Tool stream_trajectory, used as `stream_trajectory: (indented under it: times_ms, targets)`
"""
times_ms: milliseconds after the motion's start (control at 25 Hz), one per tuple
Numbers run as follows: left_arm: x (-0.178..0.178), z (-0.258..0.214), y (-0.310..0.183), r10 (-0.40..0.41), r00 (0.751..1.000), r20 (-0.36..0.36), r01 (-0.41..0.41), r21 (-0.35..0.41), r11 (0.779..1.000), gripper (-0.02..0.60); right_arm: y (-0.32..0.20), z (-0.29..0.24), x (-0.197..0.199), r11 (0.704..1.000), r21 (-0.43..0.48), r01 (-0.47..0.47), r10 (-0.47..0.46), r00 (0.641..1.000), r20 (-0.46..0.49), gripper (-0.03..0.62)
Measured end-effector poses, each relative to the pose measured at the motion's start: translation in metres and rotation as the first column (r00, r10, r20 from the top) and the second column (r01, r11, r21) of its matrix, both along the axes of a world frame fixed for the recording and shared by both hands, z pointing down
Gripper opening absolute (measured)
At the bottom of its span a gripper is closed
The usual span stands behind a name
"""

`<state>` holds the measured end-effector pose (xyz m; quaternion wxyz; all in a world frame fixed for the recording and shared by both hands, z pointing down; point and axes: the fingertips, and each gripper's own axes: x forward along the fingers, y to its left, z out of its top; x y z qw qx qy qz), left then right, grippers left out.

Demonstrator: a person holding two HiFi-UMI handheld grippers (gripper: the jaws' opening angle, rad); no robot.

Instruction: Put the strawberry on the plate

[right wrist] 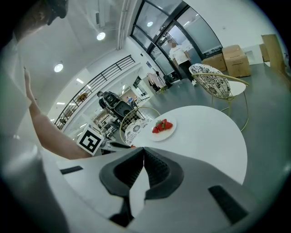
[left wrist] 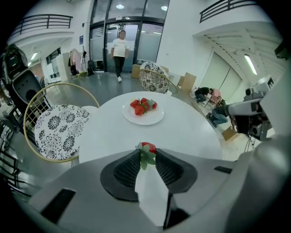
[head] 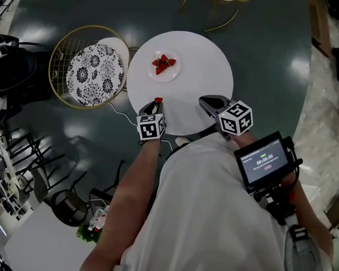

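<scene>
A red strawberry (left wrist: pixel 148 148) with green leaves is pinched at the tips of my left gripper (left wrist: pixel 147 153), just above the near edge of the round white table (left wrist: pixel 182 132). In the head view the same strawberry (head: pixel 158 100) shows at the left gripper (head: pixel 156 104). The white plate (left wrist: pixel 143 116) sits further back on the table with several strawberries (left wrist: pixel 142 105) on it; the plate (head: pixel 164 71) is ahead of both grippers. My right gripper (head: pixel 208 103) hovers at the table's near right edge, jaws closed with nothing between them (right wrist: pixel 142 152).
A gold wire chair with a patterned cushion (head: pixel 94 73) stands left of the table. Another patterned chair (left wrist: pixel 153 78) is behind it. A person (left wrist: pixel 120 50) stands far back by glass doors. A camera rig with a screen (head: pixel 265 161) hangs at my right side.
</scene>
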<state>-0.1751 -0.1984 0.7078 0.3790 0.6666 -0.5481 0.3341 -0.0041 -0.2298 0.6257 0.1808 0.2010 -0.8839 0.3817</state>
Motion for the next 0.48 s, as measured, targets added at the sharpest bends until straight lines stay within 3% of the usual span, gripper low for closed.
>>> stream_trajectory:
  times_ms: [240,480]
  targets:
    - [0.026,-0.003,0.003,0.089,0.996,-0.018,-0.089,-0.005,0.996,0.112,0.003,0.0,-0.002,1.0,-0.006,-0.01,0.01,1.0,0.007,0.008]
    - [0.055,-0.017,-0.017,0.224,0.974,-0.021,-0.223,0.044,0.974,0.112,0.003,0.001,0.001,1.0,-0.013,-0.027,0.027,1.0,0.006,0.008]
